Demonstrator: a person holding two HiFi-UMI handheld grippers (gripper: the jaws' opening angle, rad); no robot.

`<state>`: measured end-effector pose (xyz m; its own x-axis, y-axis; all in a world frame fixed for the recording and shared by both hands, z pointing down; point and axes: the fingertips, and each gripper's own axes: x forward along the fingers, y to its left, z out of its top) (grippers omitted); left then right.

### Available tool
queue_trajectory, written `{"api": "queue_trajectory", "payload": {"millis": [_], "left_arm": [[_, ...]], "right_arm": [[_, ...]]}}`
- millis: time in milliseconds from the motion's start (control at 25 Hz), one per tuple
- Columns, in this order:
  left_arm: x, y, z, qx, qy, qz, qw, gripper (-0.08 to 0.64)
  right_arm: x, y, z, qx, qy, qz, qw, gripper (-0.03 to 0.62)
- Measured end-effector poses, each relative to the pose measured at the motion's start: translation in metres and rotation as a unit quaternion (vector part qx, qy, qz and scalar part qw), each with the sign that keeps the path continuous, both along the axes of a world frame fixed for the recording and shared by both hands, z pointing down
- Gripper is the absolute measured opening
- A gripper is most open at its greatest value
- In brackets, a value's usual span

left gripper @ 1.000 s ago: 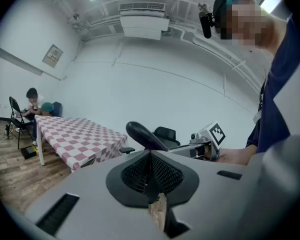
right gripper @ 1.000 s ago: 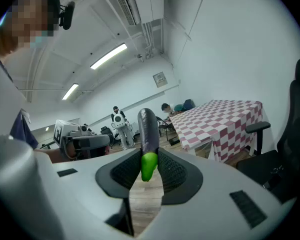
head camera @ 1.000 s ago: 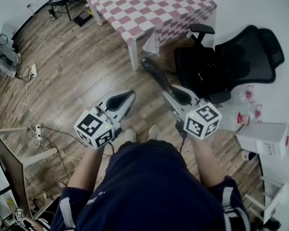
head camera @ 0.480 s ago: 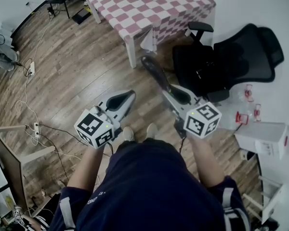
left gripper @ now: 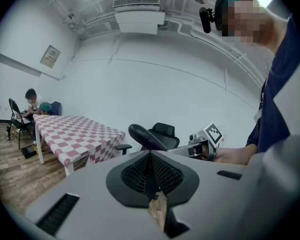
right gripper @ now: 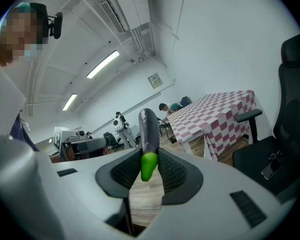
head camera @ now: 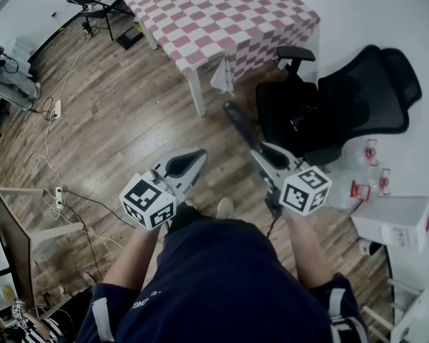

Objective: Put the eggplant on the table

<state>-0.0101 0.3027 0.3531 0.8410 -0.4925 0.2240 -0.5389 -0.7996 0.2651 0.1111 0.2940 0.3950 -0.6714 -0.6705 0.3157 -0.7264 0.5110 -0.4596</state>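
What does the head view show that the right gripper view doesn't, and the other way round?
Only the head view shows a shoe, a power strip on the wooden floor, and the marker cube on the right gripper. Only the right gripper view shows the green stem end of the eggplant pinched between that gripper's jaws, plus the ceiling lights. Both show the eggplant, the checked table, the black chair and the left gripper.
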Motion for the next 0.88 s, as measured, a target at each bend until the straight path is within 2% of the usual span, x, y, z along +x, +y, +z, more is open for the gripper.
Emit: {"api": "queue_trajectory", "payload": {"millis": [240,480,880], "left_arm": [[0.016,0.003,0.003,0.0,-0.009,-0.006,0.9999,0.028],[0.029,-0.006,0.011,-0.009,-0.011,-0.002,0.9999,0.028],[0.029,-0.066,0.028,-0.017,0.005,0.005,0.9998,0.029]], "right_arm": [[0.022,0.005,0.001,0.003,-0.007,-0.008,1.0,0.115],[0.048,-0.004,0.012,-0.011,-0.006,0.006,1.0,0.115],[0.043,-0.057,0.024,-0.016,0.011,0.004,1.0,0.115]]}}
